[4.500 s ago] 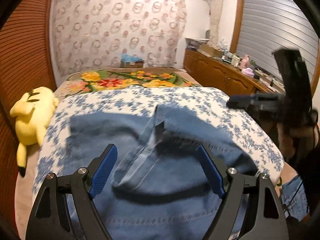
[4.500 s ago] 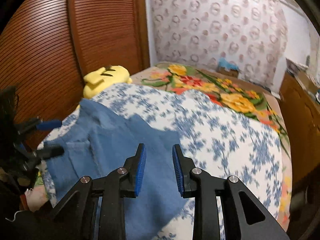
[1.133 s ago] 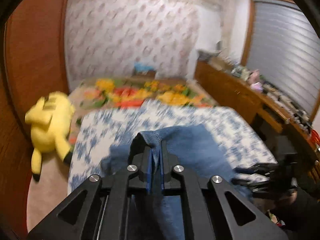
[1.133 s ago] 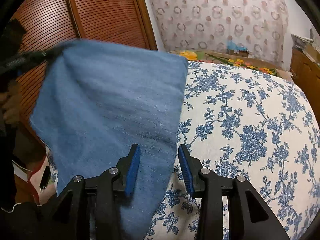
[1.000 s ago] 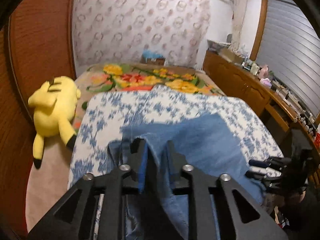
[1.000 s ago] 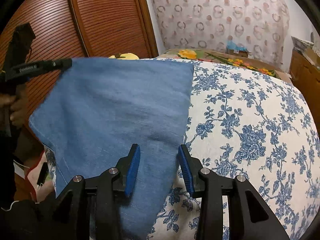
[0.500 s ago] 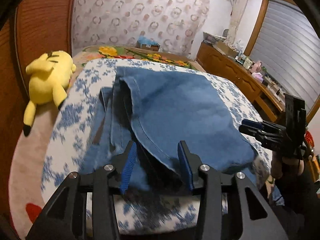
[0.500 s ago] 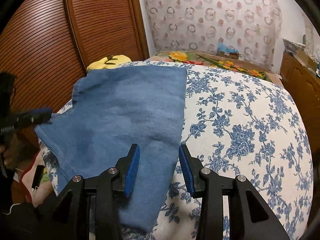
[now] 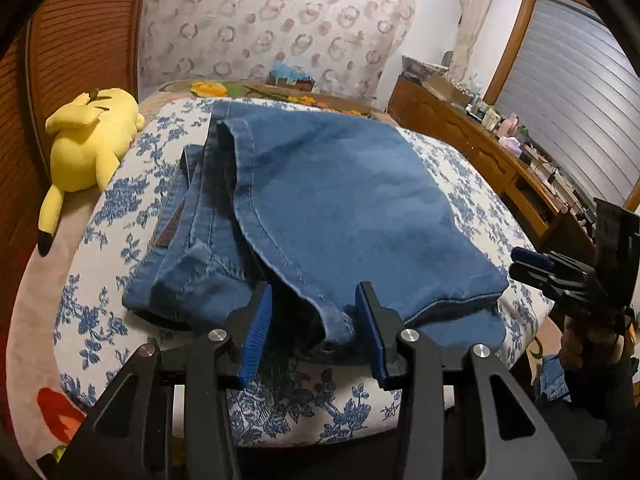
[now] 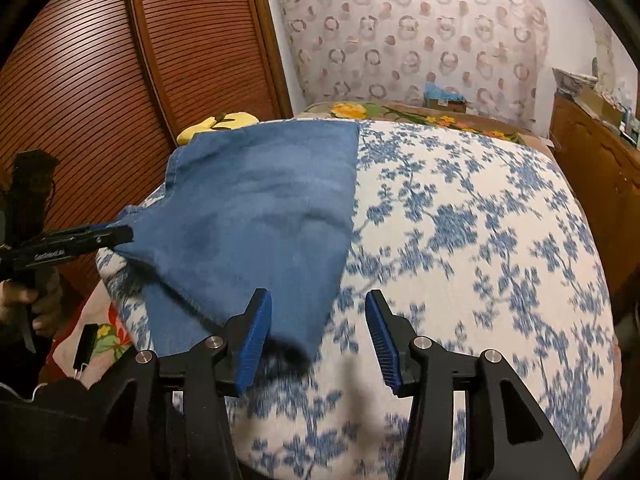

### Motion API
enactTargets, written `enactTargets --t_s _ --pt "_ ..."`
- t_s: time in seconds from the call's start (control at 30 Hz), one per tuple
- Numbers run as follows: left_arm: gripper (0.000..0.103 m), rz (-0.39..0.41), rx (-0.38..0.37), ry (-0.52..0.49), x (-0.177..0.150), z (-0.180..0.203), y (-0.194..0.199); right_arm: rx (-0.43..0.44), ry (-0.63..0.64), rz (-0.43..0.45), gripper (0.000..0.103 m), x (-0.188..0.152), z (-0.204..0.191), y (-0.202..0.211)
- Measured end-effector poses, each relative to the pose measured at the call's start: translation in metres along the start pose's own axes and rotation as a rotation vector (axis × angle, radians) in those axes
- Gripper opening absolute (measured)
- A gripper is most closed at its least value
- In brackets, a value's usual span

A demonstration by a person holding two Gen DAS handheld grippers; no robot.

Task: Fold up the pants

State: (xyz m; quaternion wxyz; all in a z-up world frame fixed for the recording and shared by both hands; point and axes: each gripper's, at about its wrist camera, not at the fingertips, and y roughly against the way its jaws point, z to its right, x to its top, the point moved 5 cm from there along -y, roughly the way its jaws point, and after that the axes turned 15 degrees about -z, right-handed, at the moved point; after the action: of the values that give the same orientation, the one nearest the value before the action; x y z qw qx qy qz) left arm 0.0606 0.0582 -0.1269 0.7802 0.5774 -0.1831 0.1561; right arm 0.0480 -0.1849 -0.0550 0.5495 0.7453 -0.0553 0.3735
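The pants (image 9: 344, 204) lie folded on the bed (image 9: 104, 216), on its blue-flowered cover, with the top layer spread flat and the waistband and a pocket showing at the left edge of the stack. A yellow plush (image 9: 90, 148) lies at the far left of the bed, against the slatted wooden doors (image 10: 120, 80).

The left tool (image 9: 314, 328) sits at the near edge of the pants. Its jaws have just been opening and stand apart; a fold of denim lies between the blue pads (image 9: 256, 330), which do not press on it.

The right tool (image 10: 318, 338) is at the near right corner of the pants. Its jaws have just been opening too and stand wide; the corner lies by the left pad, free of it, and the right pad is over bare cover.

A wooden dresser (image 9: 472, 140) with small items stands along the right wall.
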Motion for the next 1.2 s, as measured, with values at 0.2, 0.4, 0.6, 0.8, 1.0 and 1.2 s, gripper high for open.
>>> enactTargets --t_s 0.2,0.4,0.6,0.8,1.0,1.2 --pt "0.042 -0.007 -0.002 -0.021 -0.006 0.005 -0.005 0.026 0.013 -0.026 0.053 -0.017 -0.001 0.002" --pt "0.015 0.029 -0.017 -0.060 -0.003 0.011 0.000 0.028 0.024 -0.071 0.053 -0.014 -0.004 -0.019" --pt "0.013 0.179 0.022 -0.027 0.022 -0.006 0.045 0.058 0.015 -0.073 0.053 -0.005 -0.005 -0.031" --pt "0.013 0.207 0.058 -0.025 0.030 -0.019 0.068 0.072 0.039 -0.059 0.053 -0.002 -0.018 -0.036" --pt "0.015 0.044 0.076 0.000 0.011 -0.030 0.014 0.098 0.007 -0.065 0.053 0.001 -0.014 -0.048" --pt "0.028 -0.001 0.070 0.031 0.005 -0.037 -0.003 0.160 0.020 -0.064 0.014 0.007 -0.017 -0.055"
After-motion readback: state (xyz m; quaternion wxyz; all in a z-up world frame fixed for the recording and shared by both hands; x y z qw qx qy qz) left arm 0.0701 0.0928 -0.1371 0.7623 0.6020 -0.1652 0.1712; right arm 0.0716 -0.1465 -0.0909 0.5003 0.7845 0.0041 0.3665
